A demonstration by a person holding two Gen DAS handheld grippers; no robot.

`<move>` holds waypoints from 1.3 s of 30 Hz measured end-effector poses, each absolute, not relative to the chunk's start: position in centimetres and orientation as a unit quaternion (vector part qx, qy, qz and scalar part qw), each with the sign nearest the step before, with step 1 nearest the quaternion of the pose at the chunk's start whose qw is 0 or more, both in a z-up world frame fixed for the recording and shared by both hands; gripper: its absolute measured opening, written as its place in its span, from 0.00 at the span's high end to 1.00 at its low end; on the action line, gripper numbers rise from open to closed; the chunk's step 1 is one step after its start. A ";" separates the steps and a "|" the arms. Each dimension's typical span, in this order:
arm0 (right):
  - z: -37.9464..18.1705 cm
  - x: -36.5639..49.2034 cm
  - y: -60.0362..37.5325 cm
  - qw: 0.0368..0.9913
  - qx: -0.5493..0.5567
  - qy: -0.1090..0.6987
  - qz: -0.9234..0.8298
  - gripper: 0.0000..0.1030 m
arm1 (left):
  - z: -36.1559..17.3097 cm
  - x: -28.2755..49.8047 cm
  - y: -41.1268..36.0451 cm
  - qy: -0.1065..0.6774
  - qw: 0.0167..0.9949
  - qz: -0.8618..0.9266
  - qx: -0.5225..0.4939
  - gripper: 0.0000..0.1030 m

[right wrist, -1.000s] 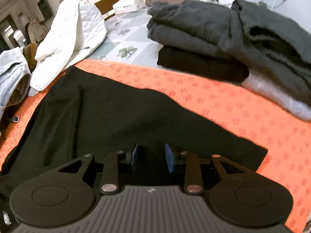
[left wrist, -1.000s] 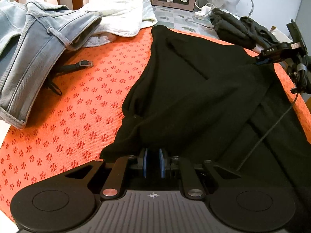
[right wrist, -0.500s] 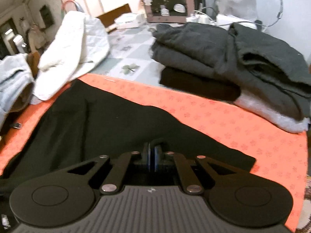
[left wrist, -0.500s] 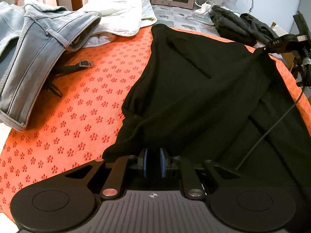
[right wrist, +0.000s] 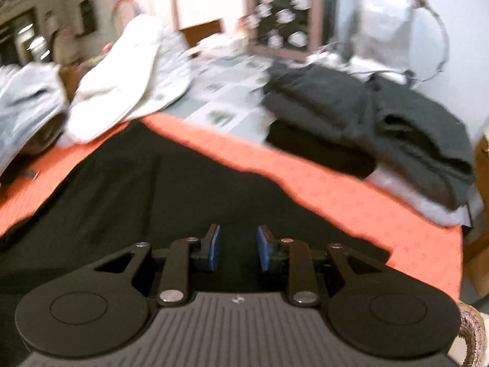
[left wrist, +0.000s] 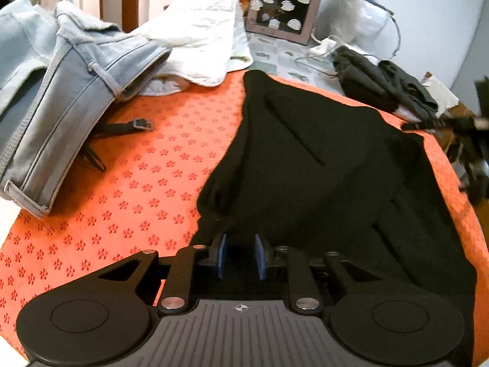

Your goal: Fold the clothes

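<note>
We find the black garment spread on the orange mat, creased and partly folded over itself. Left gripper and right gripper hover above it, jaws parted, holding nothing.

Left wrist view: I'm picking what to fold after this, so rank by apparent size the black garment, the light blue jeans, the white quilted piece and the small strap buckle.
1. black garment
2. light blue jeans, though partly out of frame
3. white quilted piece, farther from the camera, so its rank below the jeans is unsure
4. strap buckle

both grippers (left, right) have released the black garment.
</note>
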State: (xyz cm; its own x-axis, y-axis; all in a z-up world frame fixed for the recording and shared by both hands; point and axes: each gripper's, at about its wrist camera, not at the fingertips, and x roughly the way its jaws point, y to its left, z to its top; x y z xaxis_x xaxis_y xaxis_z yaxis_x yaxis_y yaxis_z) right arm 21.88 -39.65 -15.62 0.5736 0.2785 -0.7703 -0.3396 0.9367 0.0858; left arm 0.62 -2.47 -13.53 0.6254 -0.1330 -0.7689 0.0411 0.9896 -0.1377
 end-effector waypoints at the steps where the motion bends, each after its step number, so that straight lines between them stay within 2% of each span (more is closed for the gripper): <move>1: -15.7 21.5 -39.5 0.885 -0.037 0.429 0.179 0.70 | -14.0 1.0 -2.3 0.436 0.897 -0.045 -0.050 0.78; 7: -15.2 19.8 -39.9 0.886 -0.030 0.425 0.184 0.69 | -15.6 2.1 -2.1 0.456 0.888 -0.051 -0.019 0.78; 14: -11.7 16.6 -41.4 0.902 -0.010 0.395 0.173 0.67 | -13.1 0.5 -0.5 0.434 0.899 -0.054 -0.020 0.71; 24: -6.3 2.7 -43.5 0.917 -0.011 0.372 0.146 0.59 | -11.0 -4.2 3.0 0.418 0.903 -0.102 0.021 0.67; 39: -8.9 -17.4 -42.1 0.901 0.007 0.424 0.095 0.58 | -12.4 -12.3 2.6 0.399 0.881 -0.217 0.131 0.59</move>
State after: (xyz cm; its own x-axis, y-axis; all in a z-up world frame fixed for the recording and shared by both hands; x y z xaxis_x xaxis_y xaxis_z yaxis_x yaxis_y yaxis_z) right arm -17.37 -42.05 -8.89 0.6224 0.1780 -0.7622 -0.1657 0.9817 0.0940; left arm -12.28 2.65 -12.43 0.5866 -0.2786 -0.7605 0.4877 0.8711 0.0571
